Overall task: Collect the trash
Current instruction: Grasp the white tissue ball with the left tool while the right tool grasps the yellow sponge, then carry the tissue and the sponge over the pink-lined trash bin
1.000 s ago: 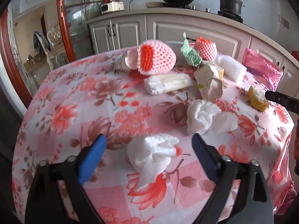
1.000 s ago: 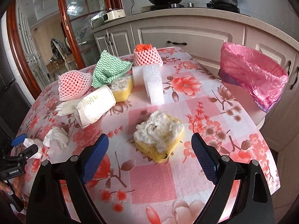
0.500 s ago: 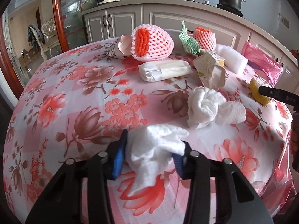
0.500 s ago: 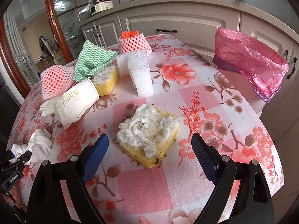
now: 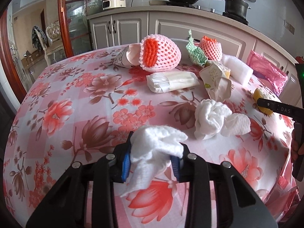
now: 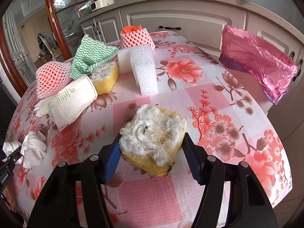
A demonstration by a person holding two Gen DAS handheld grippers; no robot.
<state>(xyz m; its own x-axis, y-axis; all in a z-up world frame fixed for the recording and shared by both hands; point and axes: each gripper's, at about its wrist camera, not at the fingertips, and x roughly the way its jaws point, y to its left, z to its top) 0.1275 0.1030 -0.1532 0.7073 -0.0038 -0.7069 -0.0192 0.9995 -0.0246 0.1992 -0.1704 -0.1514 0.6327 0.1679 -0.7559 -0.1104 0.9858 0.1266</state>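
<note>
A crumpled white tissue point(image 5: 155, 146) is pinched in my left gripper point(image 5: 150, 161), which is shut on it just above the floral tablecloth point(image 5: 76, 114). A second crumpled tissue point(image 5: 212, 119) lies a little further right on the table. In the right wrist view, a dirty yellow sponge point(image 6: 153, 131) topped with white fluff sits between the blue pads of my right gripper point(image 6: 152, 152). Its jaws are closing and both pads touch the sponge's sides. A pink plastic bag point(image 6: 262, 60) hangs open at the table's far right edge.
At the back of the table lie two pink foam fruit nets point(image 5: 159, 55), a green wavy cloth point(image 6: 91, 57), a crushed paper cup point(image 6: 72, 98), a white foam block point(image 6: 144, 70), another yellow sponge point(image 6: 106, 77) and a wrapped white packet point(image 5: 171, 81). Kitchen cabinets stand behind.
My left gripper has shut on the near tissue and lifted it slightly. My right gripper came down around the yellow sponge and its jaws narrowed onto it.
</note>
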